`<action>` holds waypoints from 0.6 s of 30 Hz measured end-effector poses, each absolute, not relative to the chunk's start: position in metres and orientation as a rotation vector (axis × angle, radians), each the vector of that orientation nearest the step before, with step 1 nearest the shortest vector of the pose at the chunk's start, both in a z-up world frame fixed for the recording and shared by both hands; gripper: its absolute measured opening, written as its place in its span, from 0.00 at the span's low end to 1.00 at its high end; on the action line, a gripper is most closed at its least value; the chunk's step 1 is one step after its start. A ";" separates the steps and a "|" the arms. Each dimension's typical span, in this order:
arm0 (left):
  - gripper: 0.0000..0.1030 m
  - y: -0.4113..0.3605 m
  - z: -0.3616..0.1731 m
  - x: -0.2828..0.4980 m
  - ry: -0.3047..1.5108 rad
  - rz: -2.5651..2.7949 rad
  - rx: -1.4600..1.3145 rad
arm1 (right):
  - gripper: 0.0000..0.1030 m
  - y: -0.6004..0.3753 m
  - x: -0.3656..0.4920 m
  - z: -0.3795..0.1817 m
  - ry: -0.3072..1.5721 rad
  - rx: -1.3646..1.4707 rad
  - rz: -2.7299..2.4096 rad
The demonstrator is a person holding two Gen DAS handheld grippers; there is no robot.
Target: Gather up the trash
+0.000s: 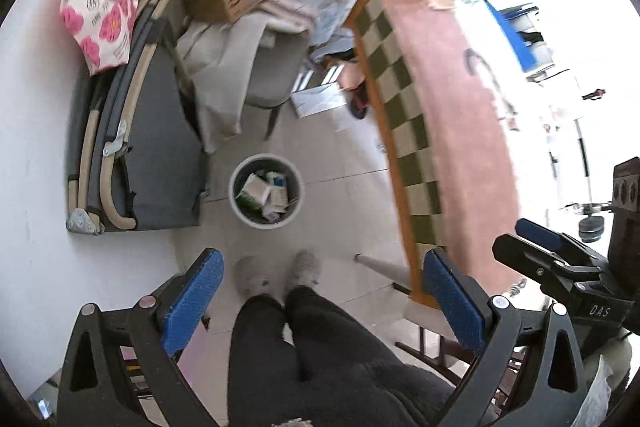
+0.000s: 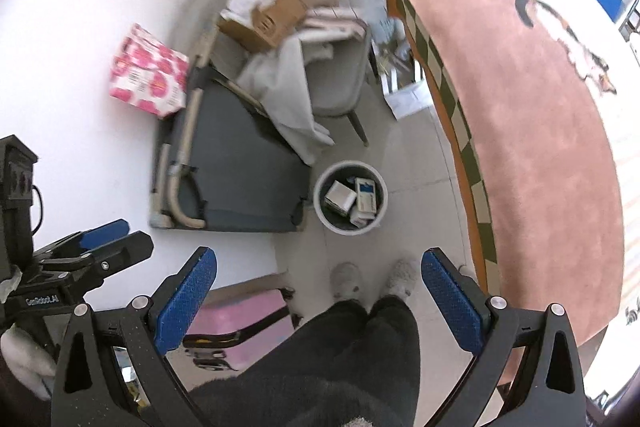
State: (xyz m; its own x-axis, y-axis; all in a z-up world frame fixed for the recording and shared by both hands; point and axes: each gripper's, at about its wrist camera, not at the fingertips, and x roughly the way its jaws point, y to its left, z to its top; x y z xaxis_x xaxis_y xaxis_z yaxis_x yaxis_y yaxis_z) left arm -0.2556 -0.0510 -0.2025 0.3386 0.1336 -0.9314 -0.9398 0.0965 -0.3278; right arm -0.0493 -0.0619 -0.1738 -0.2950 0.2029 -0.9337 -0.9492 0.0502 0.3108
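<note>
The left gripper (image 1: 323, 301), with blue textured pads on black fingers, is held wide open and nothing is held between its jaws. The right gripper (image 2: 319, 297) is likewise spread wide, and its jaws are empty too. Both are pointed down at a pale tiled floor (image 1: 340, 195).

A round white waste bin with a dark interior (image 1: 265, 191) is seen standing on the floor, and white and green cardboard cartons (image 1: 262, 193) are piled inside it. In the left wrist view the bin is placed well beyond the fingertips, above the gap between the jaws and somewhat towards the left finger. In the right wrist view the same bin (image 2: 351, 197) is found well apart from the pads, beyond the gap and a little nearer the right finger.

Between the bin and each gripper, a person's dark trousers (image 1: 304, 359) and light grey slippers (image 1: 276, 273) are seen.

A folded grey cot with beige tubing (image 1: 136, 155) is set just beside the bin, against a white wall. A pink-flowered paper bag (image 1: 98, 7) is seen by the cot's upper end. A pink tablecloth with a green chequered border (image 1: 432, 99) is seen to the right.
</note>
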 end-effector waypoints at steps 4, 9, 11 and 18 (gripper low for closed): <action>1.00 -0.061 -0.160 -0.251 0.829 0.941 -1.151 | 1.00 -0.076 -0.046 -0.133 1.313 -0.802 1.508; 1.00 -0.070 -0.121 -0.252 0.763 0.945 -1.091 | 1.00 -0.086 -0.045 -0.096 1.298 -0.759 1.555; 1.00 -0.073 -0.111 -0.254 0.741 0.943 -1.082 | 1.00 -0.086 -0.044 -0.086 1.294 -0.749 1.563; 1.00 -0.079 -0.100 -0.263 0.704 0.952 -1.090 | 1.00 -0.088 -0.044 -0.071 1.292 -0.759 1.595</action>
State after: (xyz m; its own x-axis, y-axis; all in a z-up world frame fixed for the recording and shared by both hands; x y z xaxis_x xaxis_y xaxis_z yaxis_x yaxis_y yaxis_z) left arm -0.2634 -0.0789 -0.1003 0.4380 0.2836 -0.8531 -0.8987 0.1604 -0.4081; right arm -0.0435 -0.0881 -0.0714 -0.3898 0.2709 -0.8802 -0.9172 -0.0287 0.3973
